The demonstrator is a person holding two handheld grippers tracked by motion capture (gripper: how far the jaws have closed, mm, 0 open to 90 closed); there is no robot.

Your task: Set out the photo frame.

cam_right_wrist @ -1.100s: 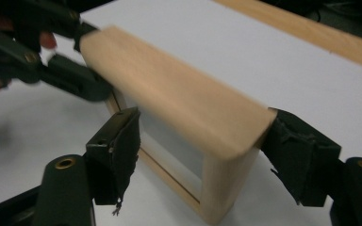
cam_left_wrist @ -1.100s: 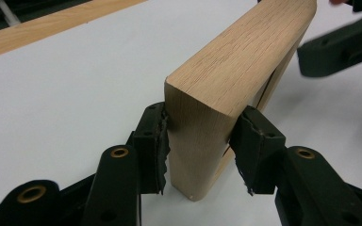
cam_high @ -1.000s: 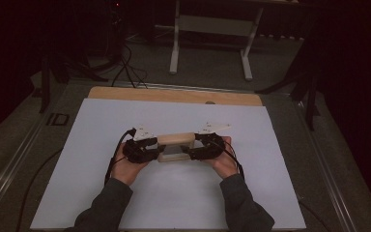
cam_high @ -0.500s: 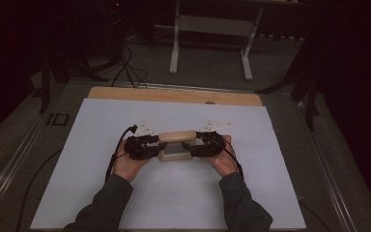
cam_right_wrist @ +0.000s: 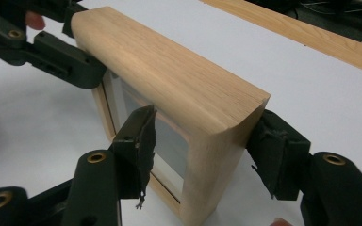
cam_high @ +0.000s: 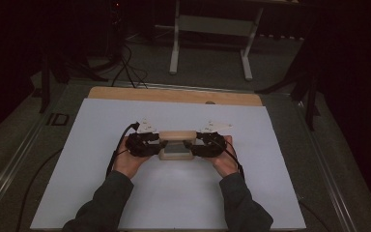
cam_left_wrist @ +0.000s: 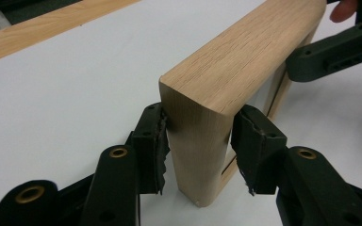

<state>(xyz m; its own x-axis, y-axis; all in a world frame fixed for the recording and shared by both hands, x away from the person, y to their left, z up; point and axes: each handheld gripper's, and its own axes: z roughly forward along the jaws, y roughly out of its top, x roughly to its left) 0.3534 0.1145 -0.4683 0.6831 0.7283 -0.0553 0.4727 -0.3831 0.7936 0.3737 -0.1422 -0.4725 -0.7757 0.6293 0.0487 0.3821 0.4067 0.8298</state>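
We hold a wooden frame upright on the white table — left gripper pinches its left end, right gripper has just been closing on its right end.

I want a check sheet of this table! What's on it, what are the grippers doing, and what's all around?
Surface: white sheet on a wooden table.
Job's things: wooden frame with a glass pane, standing upright on the sheet.
Clutter: nothing seen.
Grippers: left gripper straddles one end of the frame, pads at its sides; right gripper straddles the other end, its jaws have just been closing.
Cables: one cable trails from the left gripper, another cable from the right; more lie on the floor.
Surroundings: dark room, white stand behind the table.
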